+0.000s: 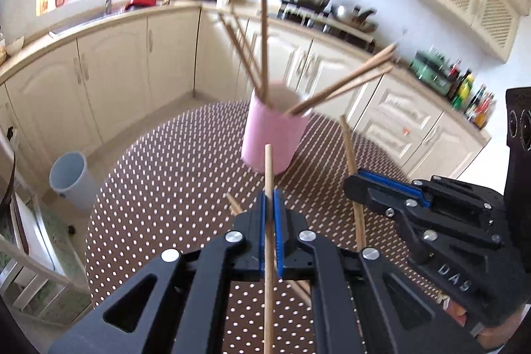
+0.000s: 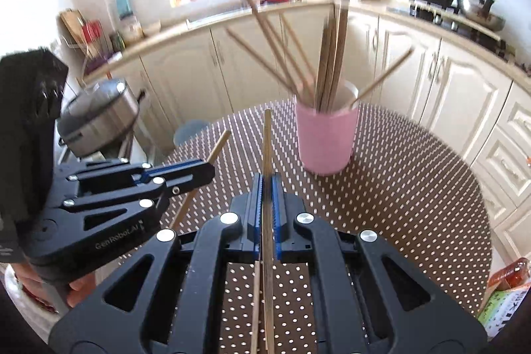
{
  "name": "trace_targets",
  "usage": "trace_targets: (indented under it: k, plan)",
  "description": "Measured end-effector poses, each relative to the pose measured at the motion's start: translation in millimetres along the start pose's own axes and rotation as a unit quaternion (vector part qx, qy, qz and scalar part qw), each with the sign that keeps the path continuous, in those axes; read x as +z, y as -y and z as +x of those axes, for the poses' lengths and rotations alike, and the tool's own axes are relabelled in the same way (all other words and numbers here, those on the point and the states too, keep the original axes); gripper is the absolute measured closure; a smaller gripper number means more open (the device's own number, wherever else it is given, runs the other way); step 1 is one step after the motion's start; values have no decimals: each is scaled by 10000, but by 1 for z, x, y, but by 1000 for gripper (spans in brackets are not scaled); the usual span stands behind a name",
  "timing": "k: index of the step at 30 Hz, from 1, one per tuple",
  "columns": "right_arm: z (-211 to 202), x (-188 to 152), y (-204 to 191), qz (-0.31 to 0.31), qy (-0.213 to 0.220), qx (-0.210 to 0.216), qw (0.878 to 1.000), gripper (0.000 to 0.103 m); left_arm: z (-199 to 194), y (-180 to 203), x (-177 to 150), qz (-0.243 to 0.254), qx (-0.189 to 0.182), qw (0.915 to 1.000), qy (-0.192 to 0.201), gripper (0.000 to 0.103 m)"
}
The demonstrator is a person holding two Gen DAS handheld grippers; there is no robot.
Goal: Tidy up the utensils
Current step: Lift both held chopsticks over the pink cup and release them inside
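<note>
A pink cup (image 1: 270, 135) (image 2: 327, 138) stands on the dotted table (image 1: 166, 204) and holds several wooden chopsticks (image 1: 264, 32) (image 2: 332, 62) that fan outward. In the left wrist view my left gripper (image 1: 272, 199) is shut on one chopstick (image 1: 268, 168), raised above the table just in front of the cup. To its right, my right gripper (image 1: 352, 184) grips another chopstick (image 1: 346, 145). In the right wrist view my right gripper (image 2: 267, 188) is shut on its chopstick (image 2: 267, 138), left of the cup. My left gripper (image 2: 209, 170) holds its stick (image 2: 219, 144) beside it.
More loose chopsticks (image 2: 255, 304) lie on the table below the grippers. A grey bin (image 1: 68, 178) stands on the floor past the table's left edge, and a rice cooker (image 2: 99, 118) sits beyond it. A food packet (image 2: 507, 287) lies at the table's right. Cream cabinets line the room.
</note>
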State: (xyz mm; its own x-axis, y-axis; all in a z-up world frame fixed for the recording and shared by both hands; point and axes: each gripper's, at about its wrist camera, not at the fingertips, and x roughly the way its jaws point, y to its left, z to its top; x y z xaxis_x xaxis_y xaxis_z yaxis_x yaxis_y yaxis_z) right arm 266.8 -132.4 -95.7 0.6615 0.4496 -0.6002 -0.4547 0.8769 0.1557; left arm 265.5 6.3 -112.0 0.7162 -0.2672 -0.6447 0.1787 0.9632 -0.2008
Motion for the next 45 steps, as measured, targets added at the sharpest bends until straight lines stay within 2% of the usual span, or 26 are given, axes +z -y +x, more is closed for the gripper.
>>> trace_targets:
  k: [6,12,21,30,37,45]
  plan:
    - [-36,8,-10,-57,476,-18,9989,97,-35,6,-3,78,-110,9986,519,98]
    - [-51,7,-13,-4,639,-42,9979,97,-55,14,-7,138,-275,9962,817,98]
    - [-58,9,-11,3,725,-23,9974,97,-66,20,-8,214,-433,9937,1012,98]
    - [-58,13,-6,6,820,-28,9966,97,-58,24,-4,220,-337,9934,1076,98]
    - [-65,24,-1,-14,1035,-118,9946,97,-62,32,15,320,-366,9896,1357,98]
    - [-77,47,13,30,1395,-268,9899,97,-64,42,56,479,-263,9814,1842,98]
